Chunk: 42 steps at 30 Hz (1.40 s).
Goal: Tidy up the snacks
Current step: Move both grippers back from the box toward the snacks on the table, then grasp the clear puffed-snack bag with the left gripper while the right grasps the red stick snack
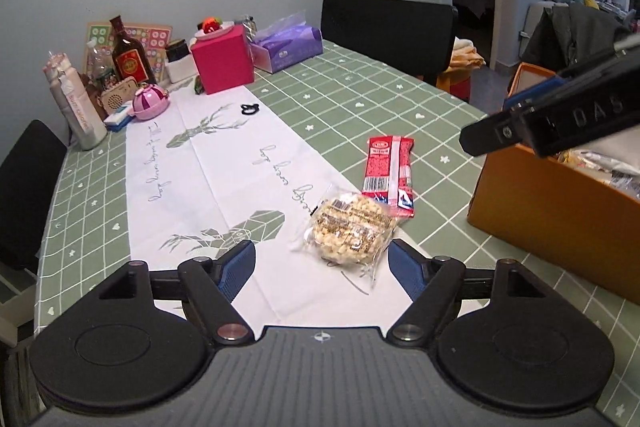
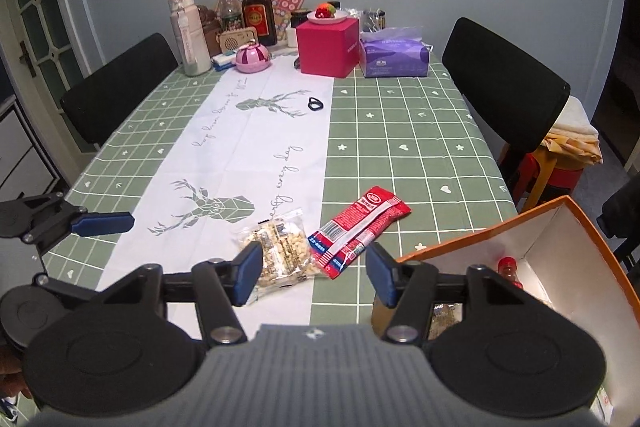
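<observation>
Low in the left wrist view, the left hand-held gripper [image 1: 321, 267] stands wide with nothing gripped; the clear bag of puffed snack [image 1: 352, 231] lies just ahead of its right pad on the surface [image 1: 380, 99]. Low in the right wrist view, the right hand-held gripper [image 2: 314, 273] is parted and empty too. The red packet [image 1: 387, 175] lies beyond the bag, touching it. The orange box [image 1: 540, 203] sits at the right edge. A pink box [image 1: 223, 59] and bottle [image 1: 128, 55] stand far back, upper left.

Home dining room, tablecloth-covered table [image 2: 400, 131], chairs [image 2: 504, 83], tissue box [image 2: 394, 57]
</observation>
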Each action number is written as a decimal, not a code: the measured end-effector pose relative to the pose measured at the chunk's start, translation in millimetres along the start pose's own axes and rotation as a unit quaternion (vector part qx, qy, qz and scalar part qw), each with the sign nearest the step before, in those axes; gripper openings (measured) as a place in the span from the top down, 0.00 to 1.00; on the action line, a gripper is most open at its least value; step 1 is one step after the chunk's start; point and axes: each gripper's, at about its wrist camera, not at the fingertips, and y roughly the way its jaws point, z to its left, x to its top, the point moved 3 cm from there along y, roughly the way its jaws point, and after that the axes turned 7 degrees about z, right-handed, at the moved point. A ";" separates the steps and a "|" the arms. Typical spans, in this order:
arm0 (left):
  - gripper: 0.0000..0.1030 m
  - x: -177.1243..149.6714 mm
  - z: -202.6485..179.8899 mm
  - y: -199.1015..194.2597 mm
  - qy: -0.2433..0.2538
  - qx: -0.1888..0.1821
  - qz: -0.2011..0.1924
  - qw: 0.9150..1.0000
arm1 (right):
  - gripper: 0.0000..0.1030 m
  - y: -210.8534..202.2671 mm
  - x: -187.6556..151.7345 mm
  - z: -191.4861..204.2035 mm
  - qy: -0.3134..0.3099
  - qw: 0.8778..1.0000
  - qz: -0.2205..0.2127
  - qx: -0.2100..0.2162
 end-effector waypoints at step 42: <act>0.02 25.5 -5.0 138.4 0.095 -0.098 0.025 0.990 | 0.08 192.7 77.7 -34.7 0.171 0.960 0.204 -0.087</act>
